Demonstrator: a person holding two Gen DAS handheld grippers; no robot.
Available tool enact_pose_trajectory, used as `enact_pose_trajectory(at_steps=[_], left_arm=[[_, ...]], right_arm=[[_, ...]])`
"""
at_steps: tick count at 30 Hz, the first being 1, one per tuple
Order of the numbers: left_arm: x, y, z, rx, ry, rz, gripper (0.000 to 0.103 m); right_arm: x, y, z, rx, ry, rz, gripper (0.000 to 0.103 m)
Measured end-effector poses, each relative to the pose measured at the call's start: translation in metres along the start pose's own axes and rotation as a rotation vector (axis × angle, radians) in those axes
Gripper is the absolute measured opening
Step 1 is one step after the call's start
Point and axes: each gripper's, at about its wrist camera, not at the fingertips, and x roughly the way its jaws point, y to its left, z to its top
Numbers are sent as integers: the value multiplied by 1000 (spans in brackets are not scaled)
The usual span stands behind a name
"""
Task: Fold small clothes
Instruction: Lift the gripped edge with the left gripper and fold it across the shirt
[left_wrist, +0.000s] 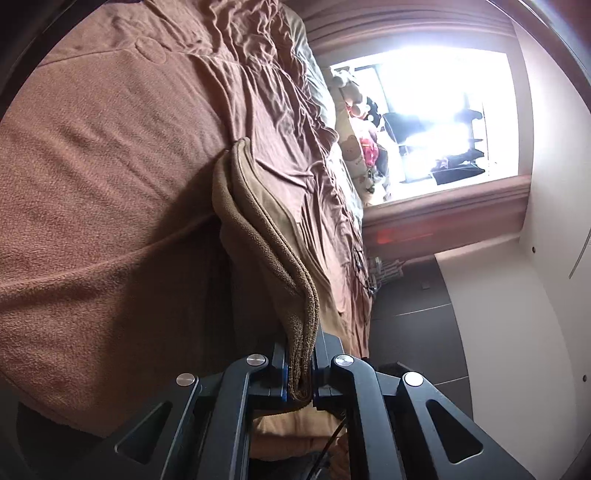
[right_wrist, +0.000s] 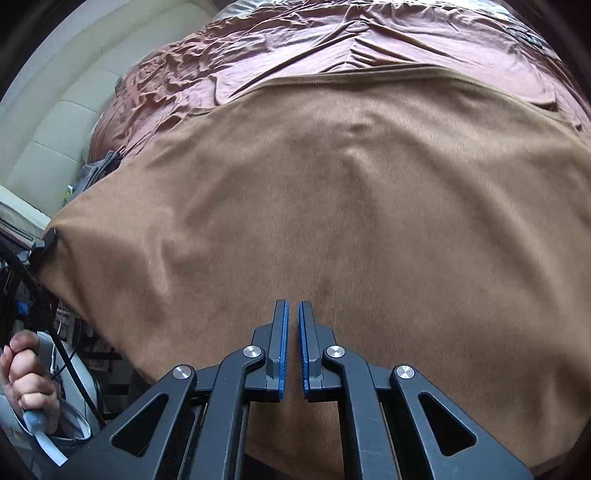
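Gripping: left gripper (left_wrist: 299, 365) — jaws clamped on one brown fleece garment (right_wrist: 332, 203), lifting its edge
Right gripper (right_wrist: 292, 343): jaws together, empty
Garment: one — spread over bedsheet (right_wrist: 295, 48)
Hands: one (right_wrist: 26, 380)

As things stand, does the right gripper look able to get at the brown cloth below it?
Probably yes: the right gripper hangs shut and empty right over the brown cloth, nothing between. The left gripper only pinches a hem.
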Motion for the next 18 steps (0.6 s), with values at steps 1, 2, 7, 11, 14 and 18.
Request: enact_pose_trajectory(at_steps=[1,2,7,11,14,18], left_arm=[[1,-3,0,1,3,-7,8],[2,-7,0,6,7,-14,8],[10,-34,1,50,24,-42,8],[20,-56,4,84,39,-61,8],[32,-73,5,108,59,-76,8],[50,-97,4,145,93,-96,8]], right_arm=[[-2,0,-5,2,-1,8,2],[-4,0,-9,3,-4,15,2],[-14,-3,-27,27,-3,43,2],[-17,-5,-41,33,1,65,2],[-21,-8,-48,46,5,92,2],[-36,-17,-50,58,-21,102,2]])
